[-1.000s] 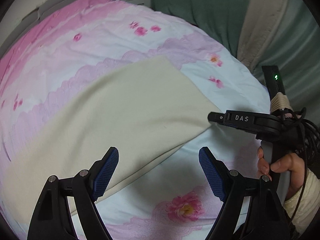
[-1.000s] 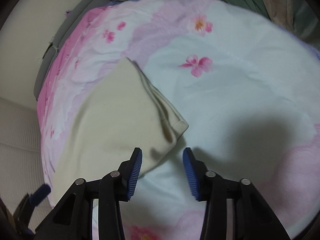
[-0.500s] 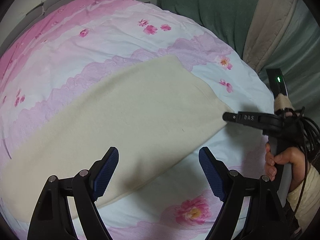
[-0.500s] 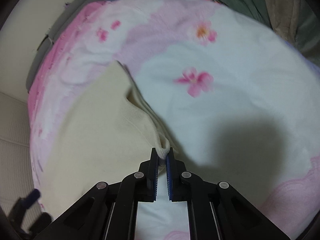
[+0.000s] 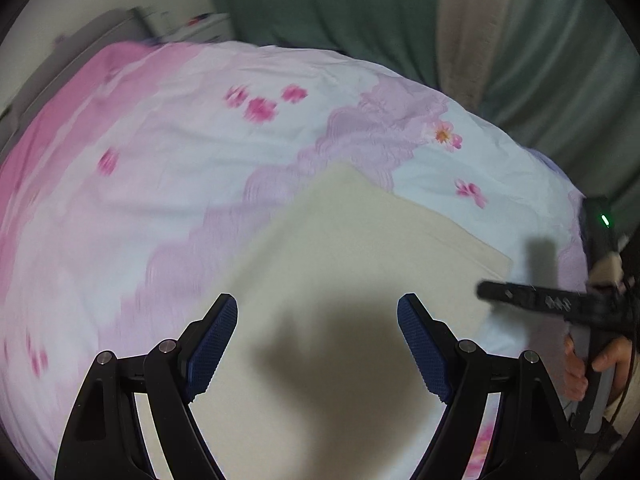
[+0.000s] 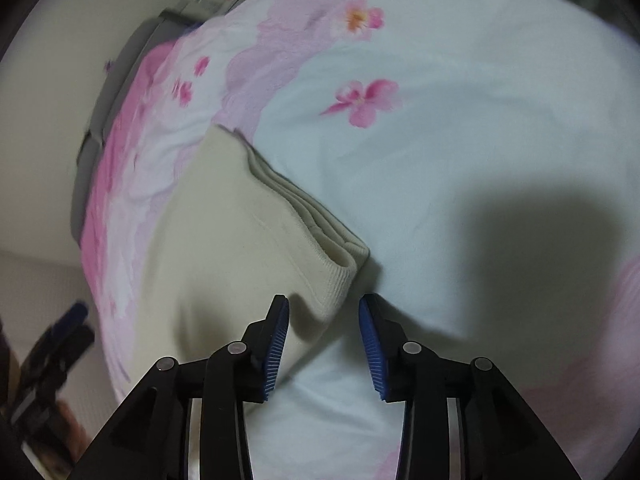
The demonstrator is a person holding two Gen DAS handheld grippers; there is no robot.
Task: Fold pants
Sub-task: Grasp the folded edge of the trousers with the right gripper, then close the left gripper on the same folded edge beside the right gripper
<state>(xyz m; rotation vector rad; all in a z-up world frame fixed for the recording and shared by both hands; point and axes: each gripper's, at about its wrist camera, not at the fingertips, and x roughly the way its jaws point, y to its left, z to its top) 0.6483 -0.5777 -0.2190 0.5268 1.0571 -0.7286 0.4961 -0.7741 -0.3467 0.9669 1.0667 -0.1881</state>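
Lying flat on a bed [image 5: 168, 184] with a pink floral cover, the cream pants [image 5: 352, 264] are folded into a broad panel whose stacked edges are showing layered in the right wrist view [image 6: 224, 248]. The left gripper [image 5: 318, 344] is hanging above the cream fabric with its blue pads [image 5: 212, 344] spread wide and nothing between them; its shadow is falling on the cloth. The right gripper [image 6: 324, 344] is standing at the ribbed corner [image 6: 340, 276] of the pants. Its jaws have just been opening, and the pads [image 6: 276, 348] are now sitting apart on either side of that corner, not pressing it. A person's hand [image 5: 600, 364] is gripping the right tool's handle at the bed's near edge. Green curtains [image 5: 320, 4] are hanging behind the bed.
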